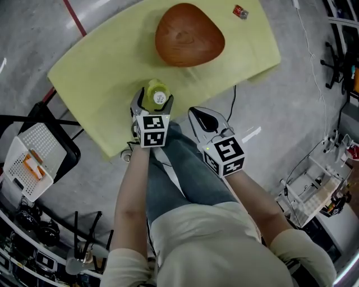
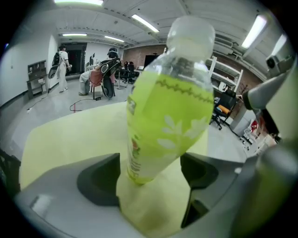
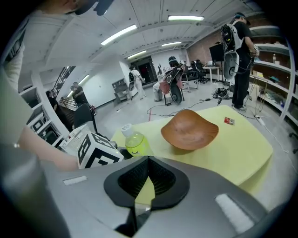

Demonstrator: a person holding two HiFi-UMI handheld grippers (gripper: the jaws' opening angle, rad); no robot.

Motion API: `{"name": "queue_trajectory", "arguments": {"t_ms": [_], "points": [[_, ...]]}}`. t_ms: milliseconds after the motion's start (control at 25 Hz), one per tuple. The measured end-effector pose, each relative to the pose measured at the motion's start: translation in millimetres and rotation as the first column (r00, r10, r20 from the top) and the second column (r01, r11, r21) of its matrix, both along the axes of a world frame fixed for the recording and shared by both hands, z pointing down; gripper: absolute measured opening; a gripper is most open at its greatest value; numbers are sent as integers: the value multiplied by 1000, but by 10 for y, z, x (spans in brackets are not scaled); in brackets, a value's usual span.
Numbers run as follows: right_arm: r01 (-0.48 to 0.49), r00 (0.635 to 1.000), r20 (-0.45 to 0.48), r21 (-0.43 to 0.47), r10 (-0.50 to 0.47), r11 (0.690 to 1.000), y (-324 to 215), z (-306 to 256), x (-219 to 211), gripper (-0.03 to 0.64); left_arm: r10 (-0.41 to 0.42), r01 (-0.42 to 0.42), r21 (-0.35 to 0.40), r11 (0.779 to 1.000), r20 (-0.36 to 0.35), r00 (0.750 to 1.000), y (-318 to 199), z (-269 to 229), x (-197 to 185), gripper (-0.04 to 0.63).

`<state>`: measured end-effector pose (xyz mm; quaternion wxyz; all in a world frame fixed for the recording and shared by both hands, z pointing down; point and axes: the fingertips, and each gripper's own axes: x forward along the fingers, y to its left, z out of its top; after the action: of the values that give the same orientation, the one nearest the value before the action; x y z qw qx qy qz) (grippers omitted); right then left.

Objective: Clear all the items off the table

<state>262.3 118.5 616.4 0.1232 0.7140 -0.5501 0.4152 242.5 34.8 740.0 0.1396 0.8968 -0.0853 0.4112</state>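
A yellow-green drink bottle (image 1: 157,94) with a white cap stands upright near the front edge of the pale yellow table (image 1: 101,84). My left gripper (image 1: 153,102) is open around its base; in the left gripper view the bottle (image 2: 167,107) rises between the dark pads (image 2: 100,181) with a gap showing on the right side. My right gripper (image 1: 201,116) hangs shut and empty just off the table's front edge, right of the bottle. A brown wooden bowl (image 1: 189,35) sits mid-table, and a small red packet (image 1: 240,12) lies at the far right corner.
A white perforated basket (image 1: 31,160) on a black frame stands left of the table. A white wire rack (image 1: 314,190) is at the right, and cables run across the grey floor. In the right gripper view a person (image 3: 240,56) stands beyond the table.
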Motion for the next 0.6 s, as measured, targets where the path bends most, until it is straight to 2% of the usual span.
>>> {"name": "queue_trajectory", "arguments": {"t_ms": [320,600], "points": [[-29,999,32,-33,30,999,122,191,69,-2,6,-7,21,1000,42,999,-46,258,154,394],[-59,998,35,-42,61,997,179,240,166,-2,15,-18,66,998,38,999,-76,286,191,320]]}}
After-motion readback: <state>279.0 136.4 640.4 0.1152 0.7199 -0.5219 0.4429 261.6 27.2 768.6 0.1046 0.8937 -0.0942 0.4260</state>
